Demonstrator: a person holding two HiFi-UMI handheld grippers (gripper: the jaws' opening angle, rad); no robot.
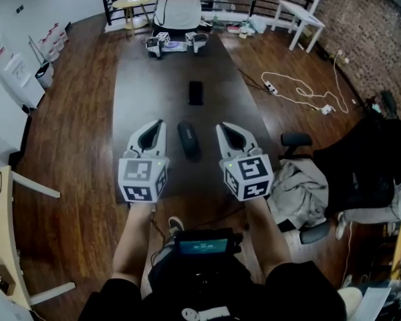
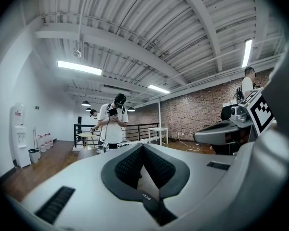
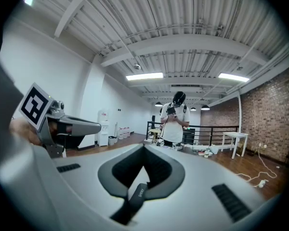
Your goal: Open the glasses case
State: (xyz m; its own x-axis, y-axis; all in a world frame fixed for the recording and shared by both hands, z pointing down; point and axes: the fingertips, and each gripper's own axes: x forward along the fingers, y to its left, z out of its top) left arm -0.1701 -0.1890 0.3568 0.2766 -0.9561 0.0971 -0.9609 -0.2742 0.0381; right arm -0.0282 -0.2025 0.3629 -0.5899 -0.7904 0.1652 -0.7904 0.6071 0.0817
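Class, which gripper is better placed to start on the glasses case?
Left, though barely: the left gripper, shut, sits slightly nearer the glasses case than the right gripper, also shut.

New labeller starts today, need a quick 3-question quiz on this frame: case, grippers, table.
1. True or false: the glasses case lies closed on the table, between the left gripper and the right gripper.
2. Pick one: the left gripper's fingers are A) wide apart, B) together with nothing between them, C) clamped on the case.
3. Short answer: what lies on the table just beyond the case, toward the standing person?

Key
1. True.
2. B.
3. A flat black object, possibly a phone.
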